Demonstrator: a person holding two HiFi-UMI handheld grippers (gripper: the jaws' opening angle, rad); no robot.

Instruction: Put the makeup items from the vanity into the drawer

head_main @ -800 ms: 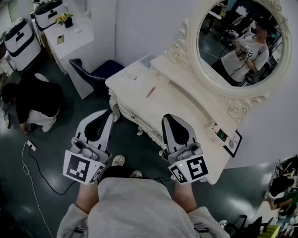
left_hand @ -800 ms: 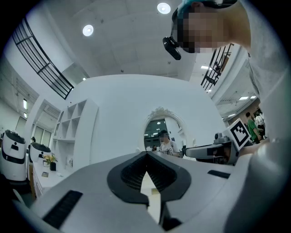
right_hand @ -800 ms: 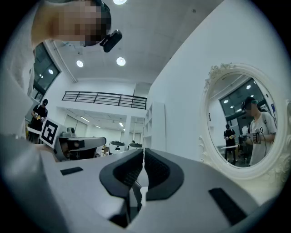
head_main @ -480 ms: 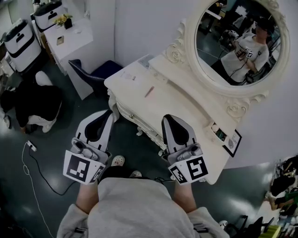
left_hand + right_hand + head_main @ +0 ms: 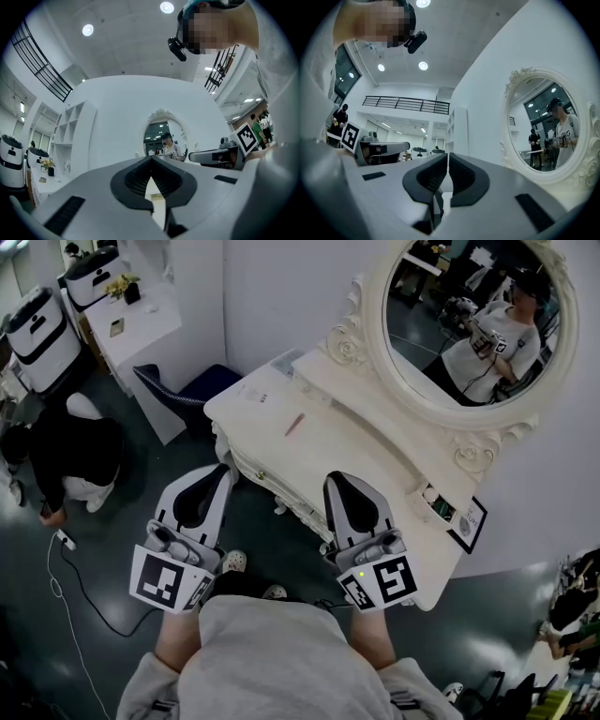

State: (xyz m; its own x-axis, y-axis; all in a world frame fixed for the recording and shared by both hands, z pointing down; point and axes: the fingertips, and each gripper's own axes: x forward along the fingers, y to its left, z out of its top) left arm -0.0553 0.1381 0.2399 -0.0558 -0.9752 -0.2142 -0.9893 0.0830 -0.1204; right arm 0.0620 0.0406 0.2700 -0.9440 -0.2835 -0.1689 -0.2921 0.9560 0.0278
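Cream vanity [image 5: 356, 451] | pink makeup stick [image 5: 299, 424] on top, drawer [image 5: 267, 474] apparently closed | left gripper [image 5: 223, 471], right gripper [image 5: 336, 480]: tongs pressed together, empty | task seemingly unstarted

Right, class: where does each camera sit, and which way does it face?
Head view: on the head, steeply down at the vanity; torso, forearms, left gripper and right gripper show.
Left gripper view: on that gripper, along shut fingers, toward the mirror; head shows.
Right gripper view: likewise, mirror at right; head shows.
Shared: both gripper views show the mirror.
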